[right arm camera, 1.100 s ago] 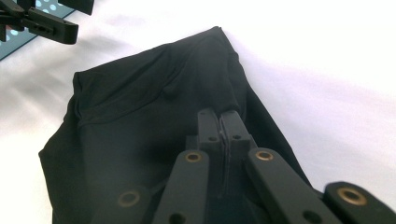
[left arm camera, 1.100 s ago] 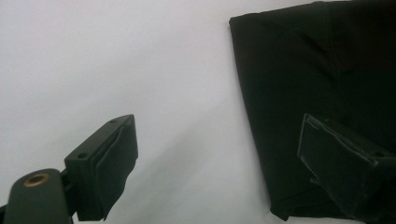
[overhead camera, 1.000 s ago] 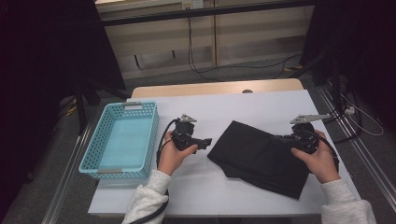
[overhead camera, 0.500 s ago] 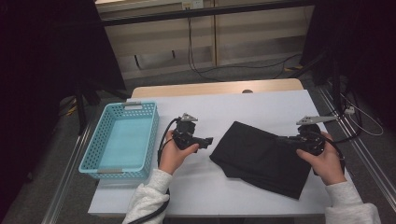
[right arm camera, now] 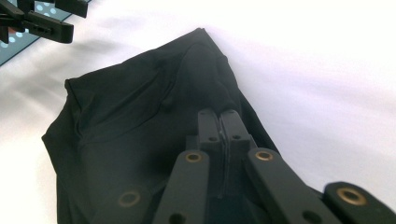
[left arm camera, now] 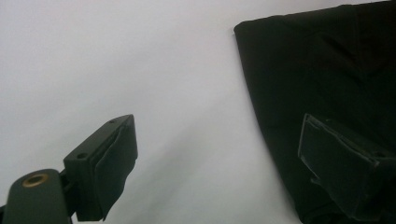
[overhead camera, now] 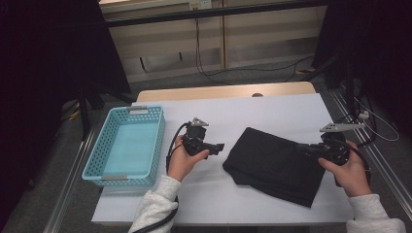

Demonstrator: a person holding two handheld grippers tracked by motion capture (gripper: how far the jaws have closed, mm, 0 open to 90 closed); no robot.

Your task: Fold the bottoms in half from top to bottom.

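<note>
Black cloth [overhead camera: 277, 165] lay folded on the white worktop [overhead camera: 272, 111], right of centre, and your right gripper [right arm camera: 223, 114] had its jaws closed on a pinch of its right edge. Over the last second you drew that hand to the right, and the cloth slid slightly with it, so you seemed to be tugging it straight. Your left gripper [left arm camera: 224, 154] hovered just left of the cloth, jaws wide apart and empty. The blue basket [overhead camera: 104, 145] at the left held nothing.

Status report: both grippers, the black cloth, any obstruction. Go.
Left gripper open, short of the black cloth. Right gripper shut on the black cloth. Nothing between them.
</note>
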